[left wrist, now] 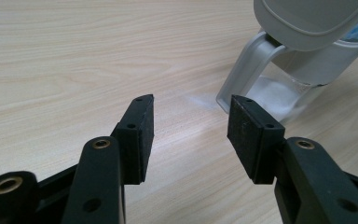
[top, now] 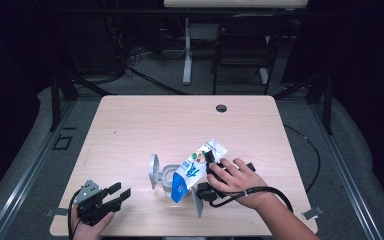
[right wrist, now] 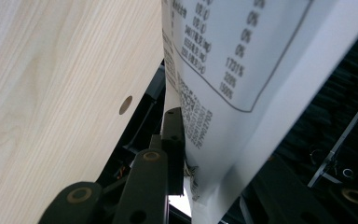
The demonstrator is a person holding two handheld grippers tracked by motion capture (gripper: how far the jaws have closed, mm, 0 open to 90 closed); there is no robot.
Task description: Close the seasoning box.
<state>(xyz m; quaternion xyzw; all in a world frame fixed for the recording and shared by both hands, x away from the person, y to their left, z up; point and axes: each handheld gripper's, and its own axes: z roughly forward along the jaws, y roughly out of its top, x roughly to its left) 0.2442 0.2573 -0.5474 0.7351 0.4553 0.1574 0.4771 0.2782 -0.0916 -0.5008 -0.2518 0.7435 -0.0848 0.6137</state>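
A white and blue carton (top: 196, 167) hangs tilted, its blue end down over a clear jug (top: 167, 181) whose grey lid (top: 153, 170) stands flipped up. My right gripper (top: 211, 162) is shut on the carton's upper part. In the right gripper view the printed carton (right wrist: 242, 70) lies against one black finger (right wrist: 172, 135), and the other is hidden behind it. My left gripper (top: 122, 192) rests low at the table's front left, open and holding nothing. In the left gripper view my left gripper (left wrist: 191, 105) points toward the jug (left wrist: 279, 88) and its lid (left wrist: 307, 23), a short way off.
The light wooden table (top: 145, 125) has a cable hole (top: 221, 108) near its far edge. A black chair (top: 242, 45) and a desk leg (top: 187, 50) stand beyond the table. A black cable (top: 260, 192) loops from my right gripper across the person's wrist.
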